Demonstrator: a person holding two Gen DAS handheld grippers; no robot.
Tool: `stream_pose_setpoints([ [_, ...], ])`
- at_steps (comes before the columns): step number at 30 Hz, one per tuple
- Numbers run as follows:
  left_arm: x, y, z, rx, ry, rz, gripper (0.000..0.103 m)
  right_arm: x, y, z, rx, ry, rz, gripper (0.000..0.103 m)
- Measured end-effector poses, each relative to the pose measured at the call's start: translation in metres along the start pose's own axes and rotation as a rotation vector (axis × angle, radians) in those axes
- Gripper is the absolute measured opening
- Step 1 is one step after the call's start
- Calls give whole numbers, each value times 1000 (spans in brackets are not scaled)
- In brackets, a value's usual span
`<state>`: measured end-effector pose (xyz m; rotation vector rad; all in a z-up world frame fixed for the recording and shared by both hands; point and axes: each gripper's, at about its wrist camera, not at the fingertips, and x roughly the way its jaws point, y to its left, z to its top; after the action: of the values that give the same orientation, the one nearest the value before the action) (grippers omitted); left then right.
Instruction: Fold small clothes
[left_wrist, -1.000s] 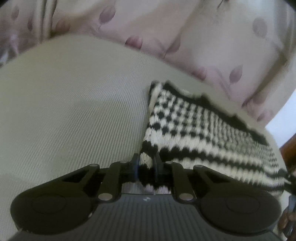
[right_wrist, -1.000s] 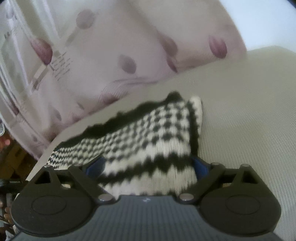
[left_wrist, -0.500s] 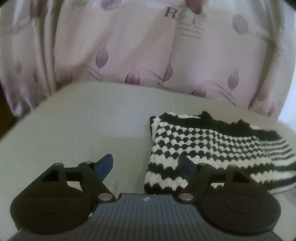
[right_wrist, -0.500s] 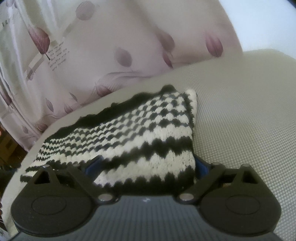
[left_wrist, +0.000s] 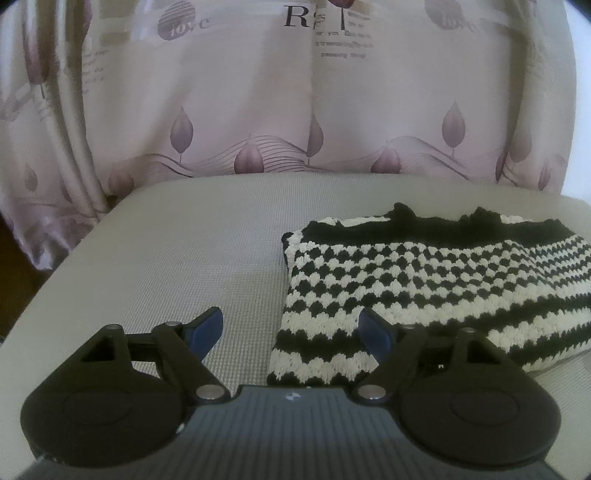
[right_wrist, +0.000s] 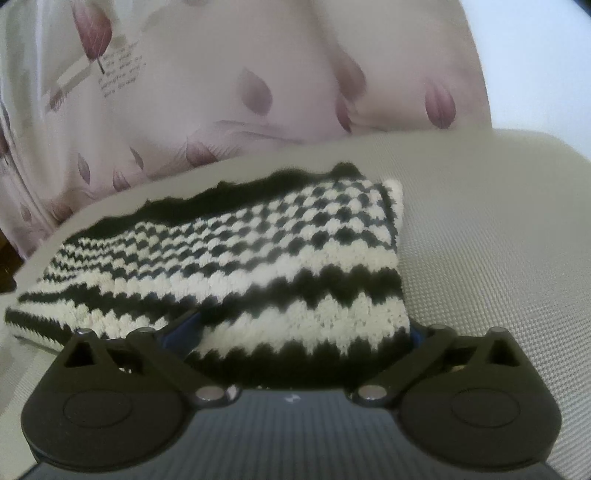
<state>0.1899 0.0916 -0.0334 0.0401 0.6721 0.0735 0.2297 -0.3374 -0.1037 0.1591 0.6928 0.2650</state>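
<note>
Straddling knit garment (left_wrist: 424, 280), both grippers' fingers (left_wrist: 207, 326) spread.

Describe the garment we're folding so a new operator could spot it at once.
Start at the pale grey woven surface in front of the leaf-print curtain. On its right part in the left wrist view lies the knitted garment, folded flat. It is the only clothing there: black and white, checked near its far black edge, broad zigzag stripes nearer the camera.
</note>
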Motion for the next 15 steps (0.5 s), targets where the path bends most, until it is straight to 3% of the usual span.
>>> stream_pose_setpoints([
  [7,6,-7,5,35,-4,22,83,2,9,-1,-48,10,-44,103],
  [15,20,-17,10,78,-1,47,87,-4,-2,-3,25,-41,-4,103],
])
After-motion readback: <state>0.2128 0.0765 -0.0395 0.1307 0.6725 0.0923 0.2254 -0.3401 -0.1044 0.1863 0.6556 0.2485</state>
